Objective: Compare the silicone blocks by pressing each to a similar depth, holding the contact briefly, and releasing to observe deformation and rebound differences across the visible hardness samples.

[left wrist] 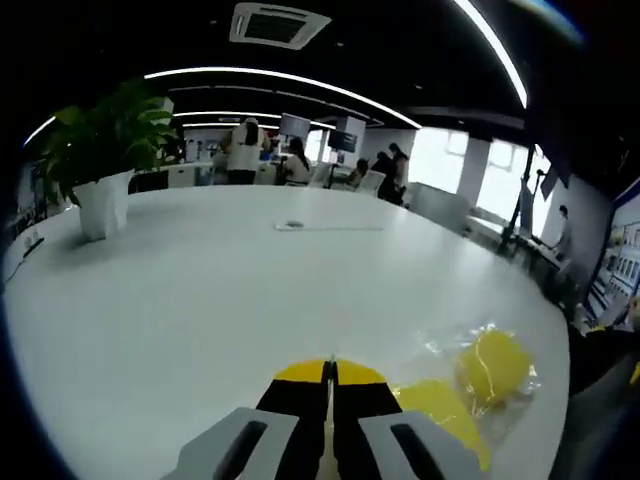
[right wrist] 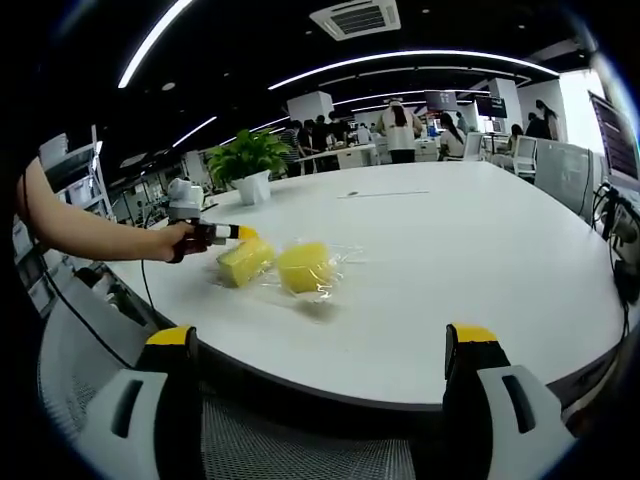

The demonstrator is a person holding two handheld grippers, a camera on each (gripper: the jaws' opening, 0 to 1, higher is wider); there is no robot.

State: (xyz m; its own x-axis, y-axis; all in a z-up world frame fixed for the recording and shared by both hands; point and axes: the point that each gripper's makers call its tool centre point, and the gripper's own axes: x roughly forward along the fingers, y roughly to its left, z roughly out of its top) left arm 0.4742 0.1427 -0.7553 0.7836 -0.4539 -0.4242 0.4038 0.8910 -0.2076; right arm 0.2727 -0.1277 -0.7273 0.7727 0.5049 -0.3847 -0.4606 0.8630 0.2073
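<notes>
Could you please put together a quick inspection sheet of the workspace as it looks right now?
Surface: large white table, bare around the samples.
Job's things: two yellow silicone blocks side by side in clear plastic wrap, near the table edge.
Clutter: potted plant in a white pot; a thin flat item mid-table, too small to tell.
Grippers: left gripper shut, beside the blocks; right gripper open, off the table edge.
Cables: dark cables by the far table edge.
Surroundings: open office, people standing at the back, strip lights, ceiling vent.
</notes>
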